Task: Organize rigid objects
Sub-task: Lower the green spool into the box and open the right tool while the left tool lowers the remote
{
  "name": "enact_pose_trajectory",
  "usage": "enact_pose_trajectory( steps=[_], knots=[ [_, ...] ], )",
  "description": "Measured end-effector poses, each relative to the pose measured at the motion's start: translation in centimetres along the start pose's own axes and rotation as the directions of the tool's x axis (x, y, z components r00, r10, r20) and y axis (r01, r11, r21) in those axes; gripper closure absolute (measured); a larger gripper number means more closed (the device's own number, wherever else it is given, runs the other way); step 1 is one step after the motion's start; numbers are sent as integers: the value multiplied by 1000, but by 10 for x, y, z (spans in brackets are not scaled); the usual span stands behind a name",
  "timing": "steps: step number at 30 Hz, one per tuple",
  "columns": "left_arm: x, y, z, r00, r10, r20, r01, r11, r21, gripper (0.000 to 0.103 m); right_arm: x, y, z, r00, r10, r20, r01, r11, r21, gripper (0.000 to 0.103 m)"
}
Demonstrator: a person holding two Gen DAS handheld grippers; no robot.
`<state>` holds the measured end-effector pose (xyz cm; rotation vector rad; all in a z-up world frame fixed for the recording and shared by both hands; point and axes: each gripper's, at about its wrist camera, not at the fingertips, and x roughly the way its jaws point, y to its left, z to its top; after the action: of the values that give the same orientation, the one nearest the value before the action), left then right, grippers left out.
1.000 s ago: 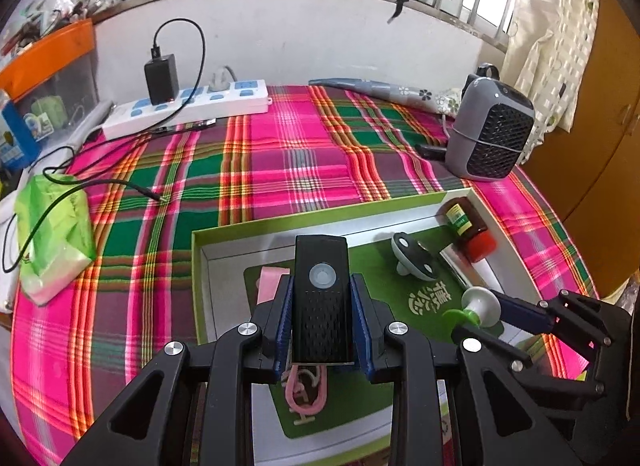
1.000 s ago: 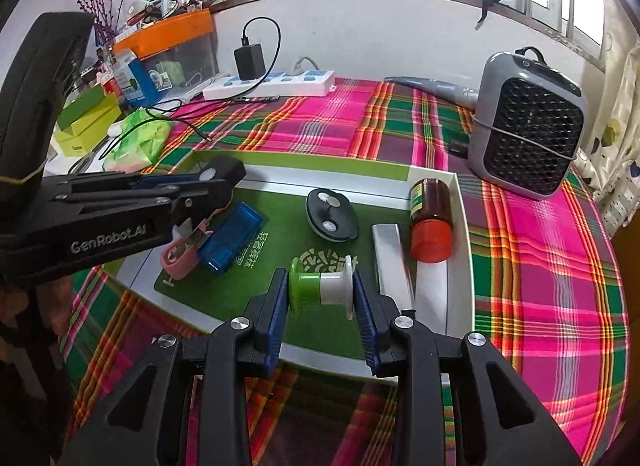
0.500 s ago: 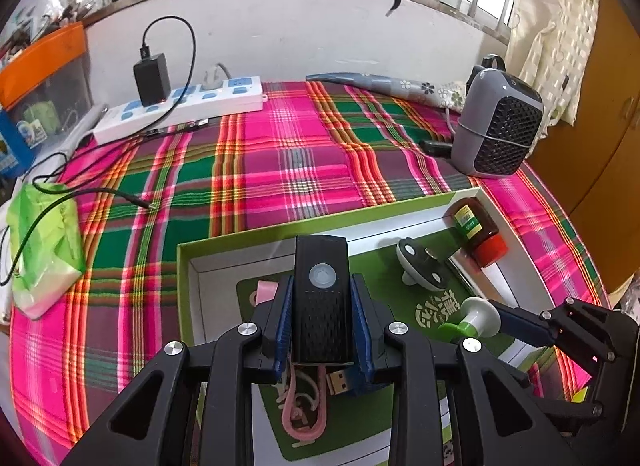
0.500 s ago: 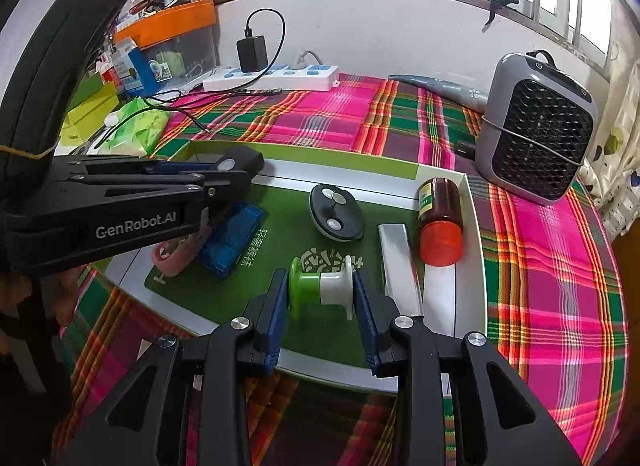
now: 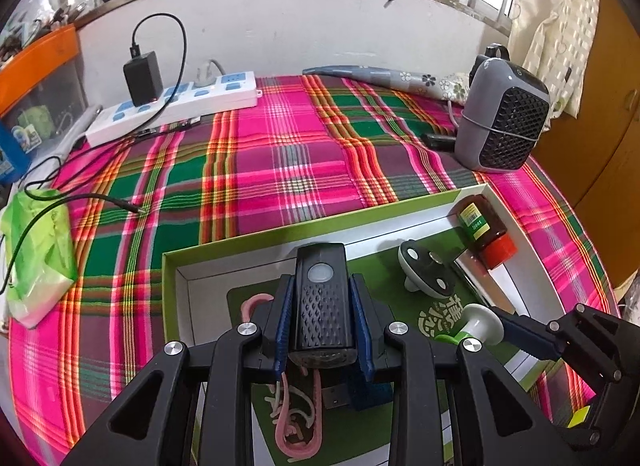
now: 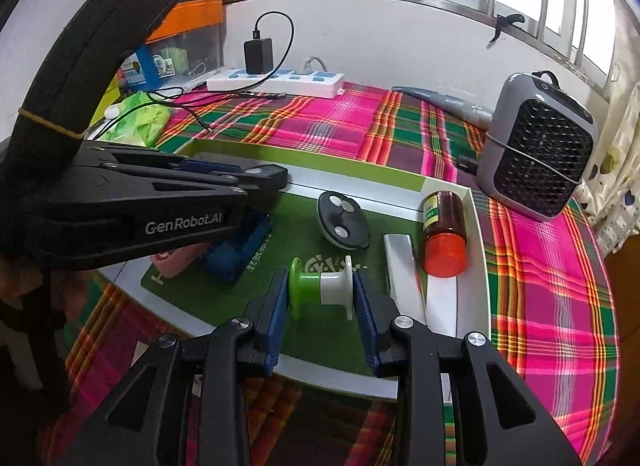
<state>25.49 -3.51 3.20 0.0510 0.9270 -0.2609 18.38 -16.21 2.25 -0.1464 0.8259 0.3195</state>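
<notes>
Both grippers have pulled back a little over the tray (image 5: 304,225), the left gripper (image 5: 322,320) with its fingers clamped on the black light (image 5: 323,302), the right gripper (image 6: 320,292) gripping the green-and-white spool (image 6: 320,286), so I'd say two items are being lifted out for sorting.

Both tools are matte black plastic with triangular cut-outs and silver screw heads. The left tool (image 5: 323,322) and right tool (image 6: 321,293) carry ribbed blue finger pads (image 6: 277,306). White "GenRobot.AI" lettering (image 6: 183,224) marks the left tool's side.
</notes>
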Motion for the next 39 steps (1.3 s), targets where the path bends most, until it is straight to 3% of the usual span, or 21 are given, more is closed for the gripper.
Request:
enact_pose_trajectory(
  steps=[39],
  knots=[
    [4, -6, -6, 999, 38, -8, -37, 999, 24, 76, 3, -3, -3, 1000, 5, 11, -5, 1000, 21, 69]
  ],
)
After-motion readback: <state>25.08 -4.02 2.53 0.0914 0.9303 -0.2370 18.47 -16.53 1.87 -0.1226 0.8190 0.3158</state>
